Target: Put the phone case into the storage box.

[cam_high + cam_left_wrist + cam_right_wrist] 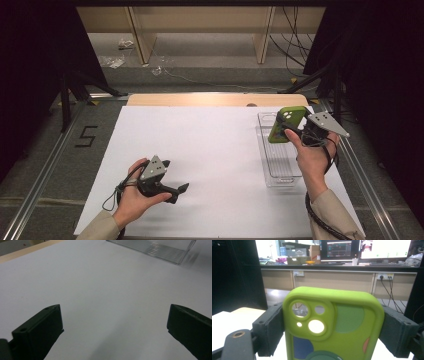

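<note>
At the near edge of the white tabletop (210, 150), the person's left hand (134, 197) holds the left tongs (172, 190) low over the bare sheet, pointing right; in the left gripper view the two black jaws stand wide apart with nothing between them. Farther in on the right, the right hand (310, 160) holds the right tongs (287, 131) raised above a clear plastic tray (280, 172) that sits on the sheet near its right edge. These tongs are clamped on a green phone case (286, 124): in the right gripper view the case (334, 325) stands upright between the jaws, each pad pressed against one long side, camera cut-outs facing the lens. Beyond the tabletop's wooden far edge (200, 99) lie grey floor, loose cables (295, 47) and a pale wooden bench (200, 20).
</note>
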Tool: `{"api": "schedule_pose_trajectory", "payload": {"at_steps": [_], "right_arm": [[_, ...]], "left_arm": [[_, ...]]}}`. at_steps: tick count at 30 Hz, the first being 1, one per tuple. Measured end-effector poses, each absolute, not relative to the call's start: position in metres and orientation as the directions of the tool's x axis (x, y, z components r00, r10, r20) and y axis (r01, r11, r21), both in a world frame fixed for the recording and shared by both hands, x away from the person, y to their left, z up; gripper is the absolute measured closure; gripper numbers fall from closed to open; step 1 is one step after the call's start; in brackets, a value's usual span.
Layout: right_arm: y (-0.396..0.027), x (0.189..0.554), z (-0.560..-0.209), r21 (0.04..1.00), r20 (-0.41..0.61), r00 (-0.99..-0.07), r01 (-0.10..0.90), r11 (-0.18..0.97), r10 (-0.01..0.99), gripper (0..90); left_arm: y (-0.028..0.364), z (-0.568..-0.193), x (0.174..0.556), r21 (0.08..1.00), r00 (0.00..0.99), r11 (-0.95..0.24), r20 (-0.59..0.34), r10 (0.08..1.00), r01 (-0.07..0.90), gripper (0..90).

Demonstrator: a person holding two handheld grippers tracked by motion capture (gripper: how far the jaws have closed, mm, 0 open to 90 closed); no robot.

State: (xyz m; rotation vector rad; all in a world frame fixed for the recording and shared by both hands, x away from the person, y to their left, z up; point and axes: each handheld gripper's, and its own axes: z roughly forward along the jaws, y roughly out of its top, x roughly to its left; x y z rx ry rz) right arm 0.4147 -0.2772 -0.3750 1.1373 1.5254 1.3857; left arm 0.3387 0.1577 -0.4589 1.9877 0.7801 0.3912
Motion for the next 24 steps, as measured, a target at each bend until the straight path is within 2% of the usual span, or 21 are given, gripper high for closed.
{"api": "schedule_pose_trajectory", "payload": {"at_steps": [24], "right_arm": [[-0.276, 0.430, -0.378, 0.991, 0.018, -0.288, 0.135, 0.022, 0.957, 17.2]], "left_arm": [[0.158, -0.459, 0.339, 0.857, 0.747, -0.362, -0.038, 0.663, 0.366, 0.0]]}}
